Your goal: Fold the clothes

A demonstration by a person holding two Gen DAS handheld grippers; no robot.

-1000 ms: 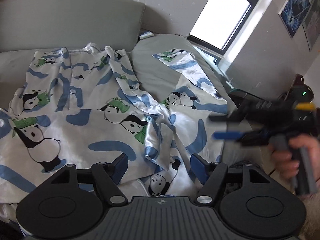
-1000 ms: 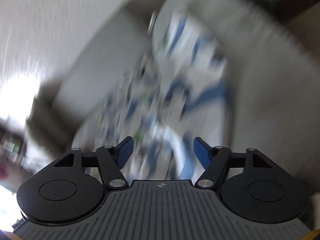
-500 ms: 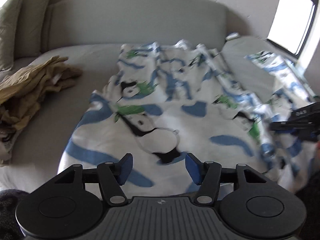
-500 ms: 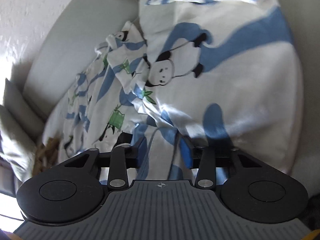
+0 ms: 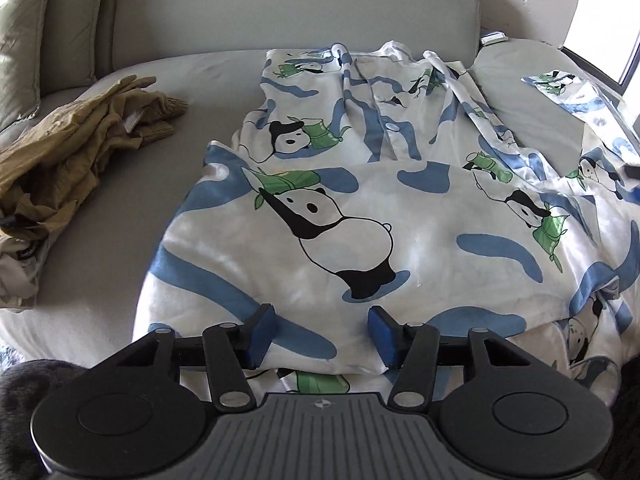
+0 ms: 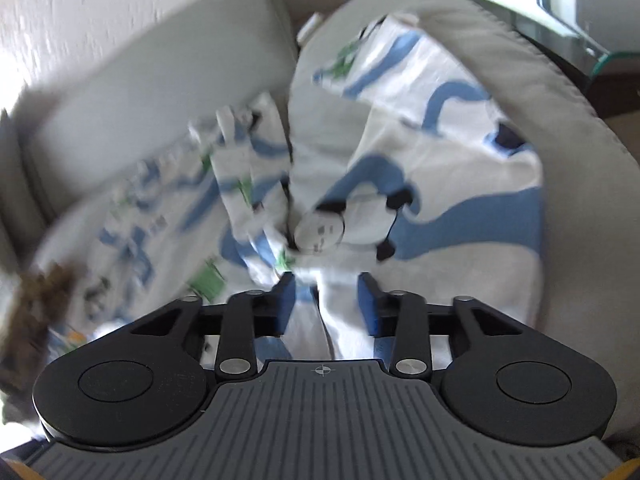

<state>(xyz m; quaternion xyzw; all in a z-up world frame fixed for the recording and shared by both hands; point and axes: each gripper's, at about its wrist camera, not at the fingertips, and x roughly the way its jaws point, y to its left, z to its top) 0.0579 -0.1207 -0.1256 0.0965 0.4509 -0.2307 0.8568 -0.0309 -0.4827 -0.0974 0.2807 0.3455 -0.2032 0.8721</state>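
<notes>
One panda-print garment (image 5: 360,216) spread across the frame's centre on a grey sofa (image 5: 280,12), one tan clothes heap (image 5: 72,136) at left, left gripper (image 5: 322,334) released over its hem, right gripper (image 6: 326,304) parted around a fabric ridge.

On the sofa (image 5: 120,184), your panda garment (image 5: 360,208) lies right of the crumpled clothing pile (image 5: 68,148).

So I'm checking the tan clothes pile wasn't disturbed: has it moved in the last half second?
No. The tan clothes pile lies in the same place against the sofa back.
</notes>
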